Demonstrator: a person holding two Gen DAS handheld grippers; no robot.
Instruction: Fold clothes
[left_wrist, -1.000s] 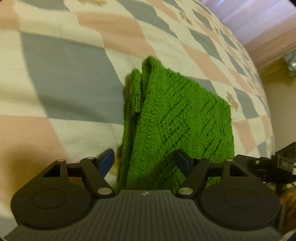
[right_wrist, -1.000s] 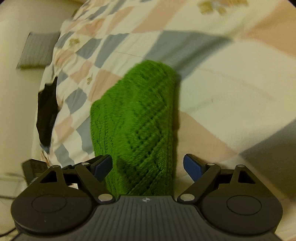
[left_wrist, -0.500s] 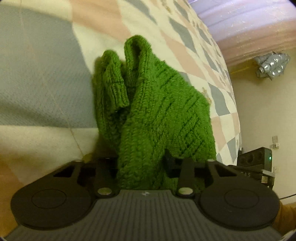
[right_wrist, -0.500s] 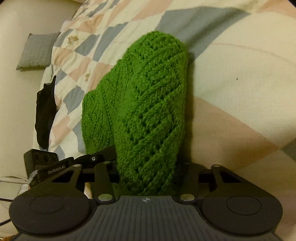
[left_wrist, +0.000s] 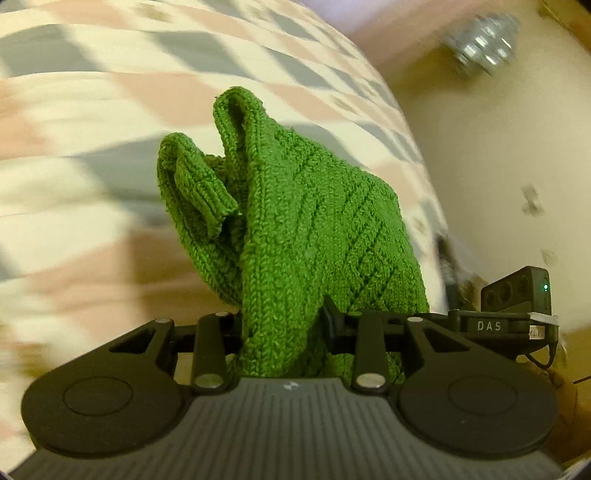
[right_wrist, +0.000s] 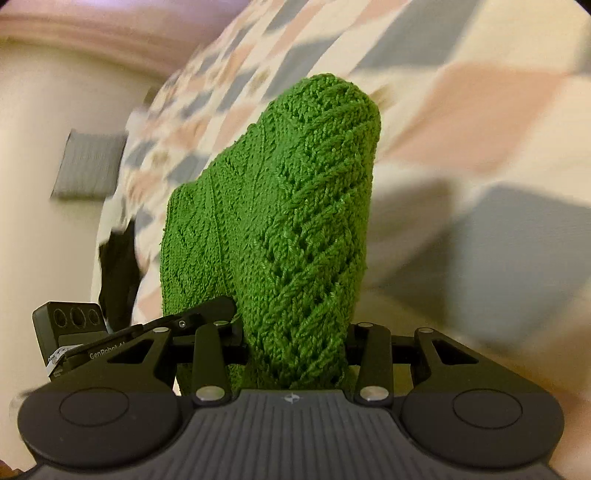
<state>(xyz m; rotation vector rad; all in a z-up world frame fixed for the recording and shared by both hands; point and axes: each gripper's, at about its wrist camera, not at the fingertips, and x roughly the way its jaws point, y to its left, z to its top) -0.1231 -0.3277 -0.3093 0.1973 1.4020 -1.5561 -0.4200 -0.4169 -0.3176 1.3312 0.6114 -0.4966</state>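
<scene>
Left gripper (left_wrist: 284, 325) clamped tight on green sweater (left_wrist: 303, 229). Right gripper (right_wrist: 295, 332) likewise pinched on the knit. Folded, hanging above checkered quilt (left_wrist: 74, 122), ribbed cuff (left_wrist: 201, 188) drooping.

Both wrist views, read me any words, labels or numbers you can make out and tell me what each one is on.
"DAS": white letters on the right gripper, seen at the right edge of the left wrist view.
"GenRobot", then cut off: white letters on the left gripper, seen at the left edge of the right wrist view.
White sticker beside "DAS": too small to read.
Green knitted garment, checked bed cover: no text.
</scene>
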